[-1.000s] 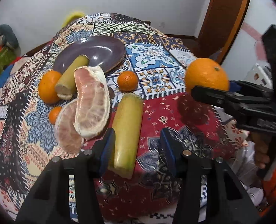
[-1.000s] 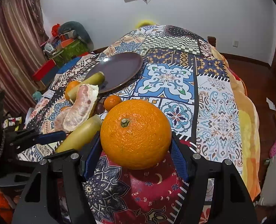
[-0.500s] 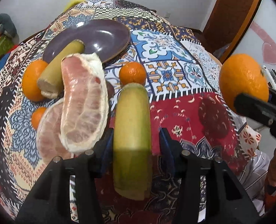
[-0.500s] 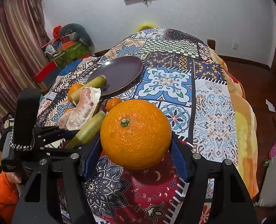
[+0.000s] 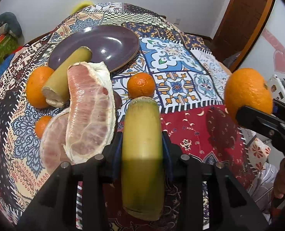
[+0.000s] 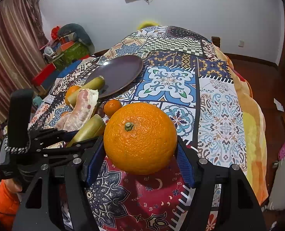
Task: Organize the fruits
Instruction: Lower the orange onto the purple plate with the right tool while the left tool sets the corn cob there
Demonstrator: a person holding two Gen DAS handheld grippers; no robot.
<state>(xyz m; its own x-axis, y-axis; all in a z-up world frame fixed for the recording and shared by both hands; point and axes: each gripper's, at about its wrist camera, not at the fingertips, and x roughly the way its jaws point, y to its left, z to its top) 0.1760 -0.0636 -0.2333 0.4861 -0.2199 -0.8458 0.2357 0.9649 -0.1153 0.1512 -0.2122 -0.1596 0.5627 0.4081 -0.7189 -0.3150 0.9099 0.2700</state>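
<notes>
The left gripper is closing its jaws on the yellow-green cane piece lying on the patterned cloth, pads at its sides. The right gripper is clamped on a big orange. At eleven o'clock from the cane lie pomelo wedges, with the purple plate beyond.

Fruit crowds the plate's near-left side; patchwork cloth right lies bare.
</notes>
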